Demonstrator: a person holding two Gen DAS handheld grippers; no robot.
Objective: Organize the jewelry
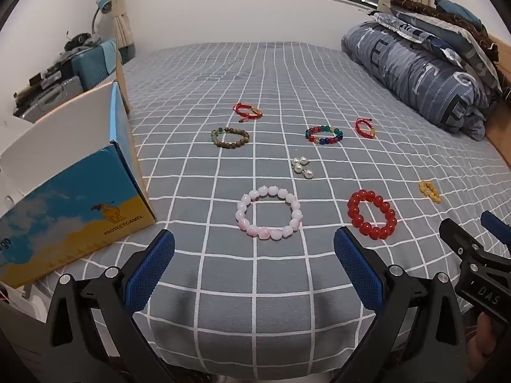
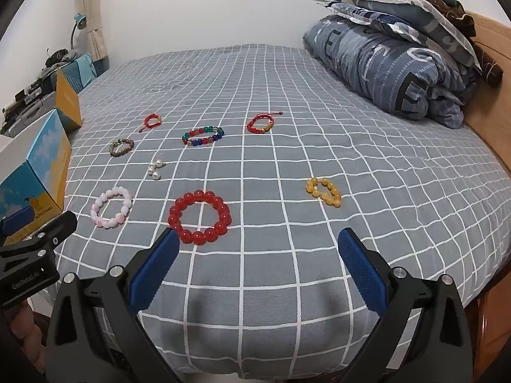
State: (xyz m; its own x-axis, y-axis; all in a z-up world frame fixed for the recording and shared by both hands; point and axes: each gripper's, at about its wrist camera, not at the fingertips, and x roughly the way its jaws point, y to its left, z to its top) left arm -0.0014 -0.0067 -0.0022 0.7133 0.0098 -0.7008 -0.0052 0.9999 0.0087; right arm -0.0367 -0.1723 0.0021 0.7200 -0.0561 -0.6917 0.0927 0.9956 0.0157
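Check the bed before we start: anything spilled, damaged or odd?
Nothing looks damaged. The jewelry lies loose and scattered on the checked sheet, not grouped: pink bracelet, red bead bracelet, yellow bracelet, pearls. The box sits open at the left edge. Both grippers are open, holding nothing.

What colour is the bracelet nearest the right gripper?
Red, large glossy beads; clearest in the right wrist view.

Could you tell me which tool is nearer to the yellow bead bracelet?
Right. The right tool has the yellow bead bracelet just ahead, slightly right; from the left tool it lies far right.
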